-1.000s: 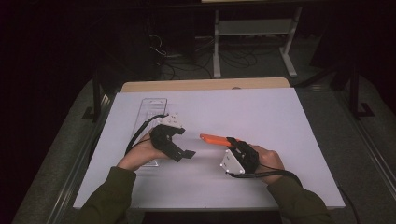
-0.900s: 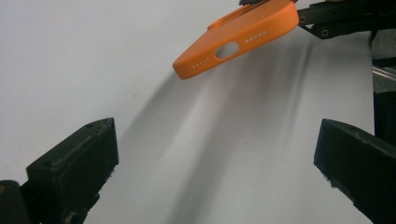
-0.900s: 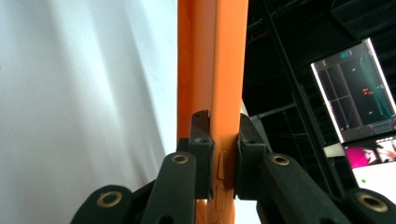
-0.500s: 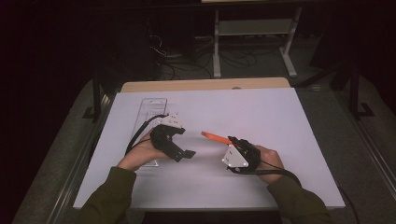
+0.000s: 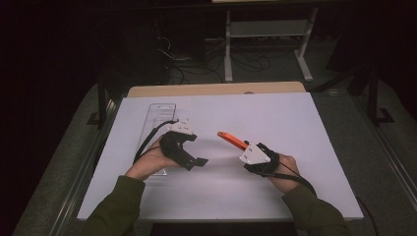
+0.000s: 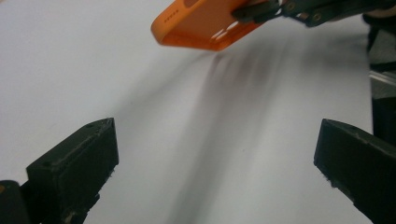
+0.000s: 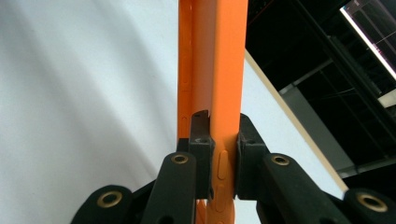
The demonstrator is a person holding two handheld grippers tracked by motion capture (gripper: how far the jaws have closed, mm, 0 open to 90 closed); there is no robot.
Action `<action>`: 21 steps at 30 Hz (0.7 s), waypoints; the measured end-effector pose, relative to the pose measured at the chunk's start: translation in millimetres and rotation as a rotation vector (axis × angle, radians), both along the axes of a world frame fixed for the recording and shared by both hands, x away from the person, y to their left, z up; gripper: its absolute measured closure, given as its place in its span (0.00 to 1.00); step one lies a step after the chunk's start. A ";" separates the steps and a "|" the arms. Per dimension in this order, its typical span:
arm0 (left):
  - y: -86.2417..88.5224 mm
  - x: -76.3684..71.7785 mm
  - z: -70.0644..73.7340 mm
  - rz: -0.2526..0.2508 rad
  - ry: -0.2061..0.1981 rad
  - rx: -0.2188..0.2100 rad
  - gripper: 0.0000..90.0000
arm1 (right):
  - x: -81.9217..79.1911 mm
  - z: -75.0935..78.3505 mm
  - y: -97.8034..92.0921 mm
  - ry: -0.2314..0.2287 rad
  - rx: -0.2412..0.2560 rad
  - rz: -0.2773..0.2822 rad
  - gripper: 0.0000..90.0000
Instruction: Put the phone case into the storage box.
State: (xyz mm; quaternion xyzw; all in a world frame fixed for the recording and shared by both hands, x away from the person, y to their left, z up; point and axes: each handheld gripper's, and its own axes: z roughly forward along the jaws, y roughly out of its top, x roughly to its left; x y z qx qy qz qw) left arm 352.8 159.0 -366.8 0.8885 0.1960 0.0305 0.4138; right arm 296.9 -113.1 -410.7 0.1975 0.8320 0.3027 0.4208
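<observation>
We see the right gripper (image 5: 239, 146) pinching an orange phone case (image 5: 230, 140) above the white table (image 5: 295, 128); its jaws press both faces. The left gripper (image 5: 199, 161) hangs spread wide nearby, holding nothing.

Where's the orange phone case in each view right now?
High view: orange case at centre, off the table, in the right tool.
Left gripper view: case at top centre, held from the right.
Right gripper view: case upright, centre, clamped edgewise.
Shared landmark: white tabletop.

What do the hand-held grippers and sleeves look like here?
Both are black linkage frames with blocky black jaws and brass-coloured pivot pins. The left hand-held gripper and right hand-held gripper each carry a pale three-cornered top plate and trail a black cable. Sleeves are olive green.
</observation>
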 end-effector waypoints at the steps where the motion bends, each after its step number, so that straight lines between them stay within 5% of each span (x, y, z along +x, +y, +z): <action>1: 0.5 0.3 0.4 0.000 -0.004 0.006 0.00 | 0.6 0.2 -0.1 0.004 0.008 -0.001 0.88; 7: 1.5 -0.5 1.1 0.017 -0.006 -0.013 0.00 | 3.3 2.1 -0.3 0.066 0.108 -0.022 0.88; 21: 3.9 1.8 1.8 0.036 -0.014 -0.004 0.00 | 7.5 6.2 -5.5 0.138 0.227 -0.031 0.88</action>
